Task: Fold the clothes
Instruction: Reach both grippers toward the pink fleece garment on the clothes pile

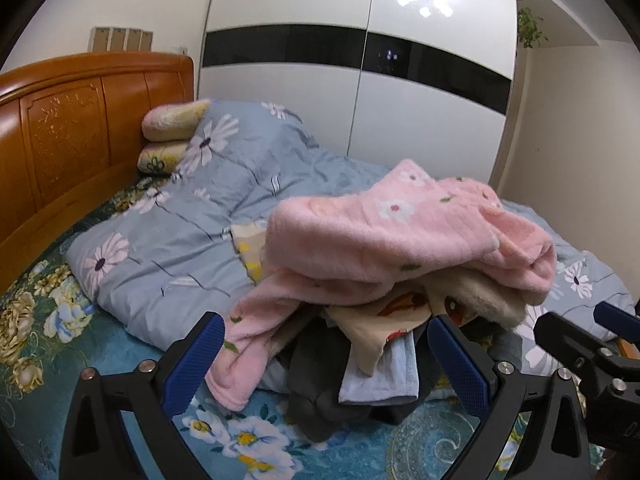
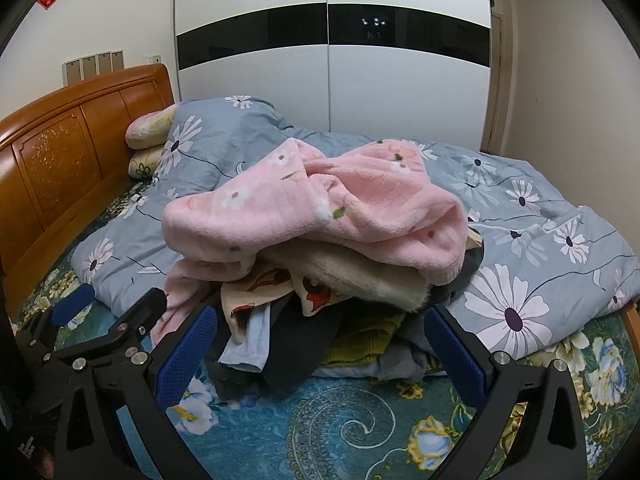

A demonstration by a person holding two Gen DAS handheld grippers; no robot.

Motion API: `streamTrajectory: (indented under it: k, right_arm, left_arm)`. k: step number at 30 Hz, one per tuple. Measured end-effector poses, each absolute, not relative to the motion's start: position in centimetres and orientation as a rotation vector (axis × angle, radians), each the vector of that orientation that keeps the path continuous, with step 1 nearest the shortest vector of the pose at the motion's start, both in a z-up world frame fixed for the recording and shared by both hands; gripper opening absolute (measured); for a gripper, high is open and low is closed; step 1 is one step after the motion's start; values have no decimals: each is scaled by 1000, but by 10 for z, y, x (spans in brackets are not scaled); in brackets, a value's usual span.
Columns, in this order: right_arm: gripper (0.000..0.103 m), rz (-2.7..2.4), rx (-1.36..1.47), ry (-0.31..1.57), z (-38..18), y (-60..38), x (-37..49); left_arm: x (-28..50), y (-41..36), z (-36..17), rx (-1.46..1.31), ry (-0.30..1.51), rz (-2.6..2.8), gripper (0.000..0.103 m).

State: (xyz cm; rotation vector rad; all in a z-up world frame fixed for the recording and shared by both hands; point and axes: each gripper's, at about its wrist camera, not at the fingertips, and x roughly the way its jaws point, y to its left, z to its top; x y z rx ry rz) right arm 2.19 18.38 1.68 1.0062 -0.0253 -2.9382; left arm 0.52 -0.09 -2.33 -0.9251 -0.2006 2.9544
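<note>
You are at the near edge of a bed (image 2: 360, 420) covered in a teal floral sheet, with an orange wooden headboard (image 1: 60, 136) off to the left and a white wardrobe (image 2: 332, 80) with a black band behind.

Your left gripper (image 1: 326, 364) hangs just short of the clothes pile (image 1: 372, 300), its blue-padded fingers spread wide and holding nothing; a pink sleeve or hem droops close by the left pad, though I cannot tell whether they touch. Your right gripper (image 2: 320, 348) sits likewise, jaws wide apart and empty, framing the dark and light-blue garments at the pile's foot. The two tools are side by side, each visible at the edge of the other's camera.

The pile lies straight ahead of both claws, on the sheet and partly against the grey-blue daisy quilt (image 2: 512, 240). On top is a pink fleece garment (image 2: 312, 212), bunched, with its long axis running roughly left to right across your view. Under it sit a cream fleece piece with a red cartoon print (image 2: 320, 288), a light-blue cloth (image 2: 248, 344), dark items and something yellow-green (image 2: 360, 340).

The pink piece looks like the natural first pick. Its drooping left end is nearer your left gripper, its rolled right end higher and further from your right. Expect the soft fleece to drag neighbours along.
</note>
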Motion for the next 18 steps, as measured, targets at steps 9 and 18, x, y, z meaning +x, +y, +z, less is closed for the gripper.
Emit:
streamTrajectory:
  k: [9, 18]
  right_arm:
    - [103, -2949, 947, 88, 23, 168, 21]
    - [103, -2974, 932, 125, 27, 170, 22]
  left_arm:
    - [10, 20, -24, -915, -22, 2939, 103]
    - [6, 12, -27, -967, -35, 2943, 103]
